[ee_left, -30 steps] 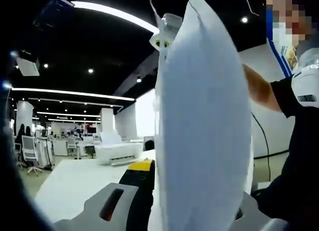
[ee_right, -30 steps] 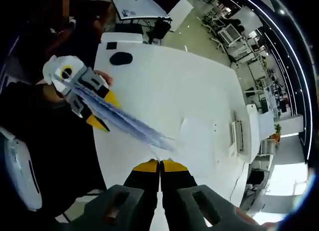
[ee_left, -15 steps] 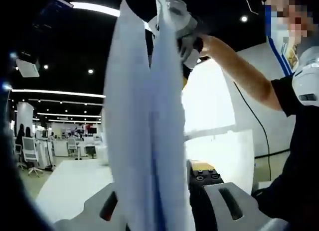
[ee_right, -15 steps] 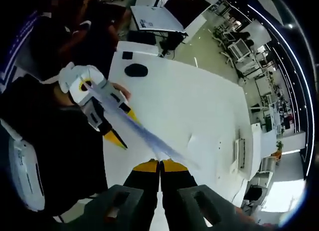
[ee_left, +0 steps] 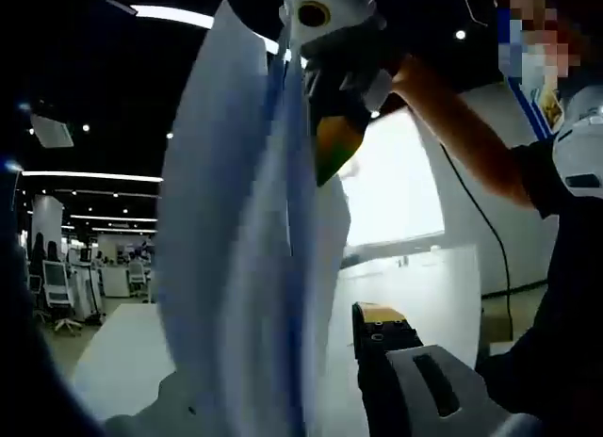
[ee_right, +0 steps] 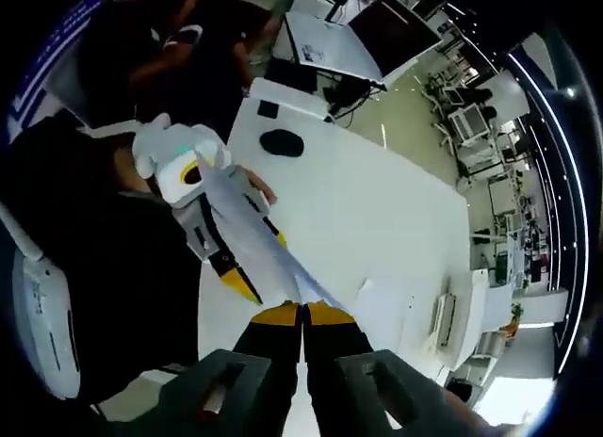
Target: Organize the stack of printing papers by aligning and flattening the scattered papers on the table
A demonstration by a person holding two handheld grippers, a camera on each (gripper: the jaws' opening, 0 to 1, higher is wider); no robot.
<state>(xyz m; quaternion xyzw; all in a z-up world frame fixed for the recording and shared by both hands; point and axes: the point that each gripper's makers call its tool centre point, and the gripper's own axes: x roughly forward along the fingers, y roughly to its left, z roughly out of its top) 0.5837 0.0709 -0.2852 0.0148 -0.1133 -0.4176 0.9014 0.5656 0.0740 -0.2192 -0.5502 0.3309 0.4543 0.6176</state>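
In the right gripper view, the right gripper [ee_right: 302, 310] has its yellow-tipped jaws pressed together on the near edge of the stack of papers [ee_right: 259, 249], which is lifted off the desk [ee_right: 377, 211] and seen edge-on. Just beyond, the left gripper [ee_right: 247, 284] holds the other end of the stack. A loose sheet [ee_right: 391, 305] lies flat on the desk to the right, and a dark mouse [ee_right: 282, 143] sits at the far end.

In the left gripper view the papers [ee_left: 250, 267] rise upright between that gripper's jaws, with the right gripper [ee_left: 334, 150] pinching their upper edge.
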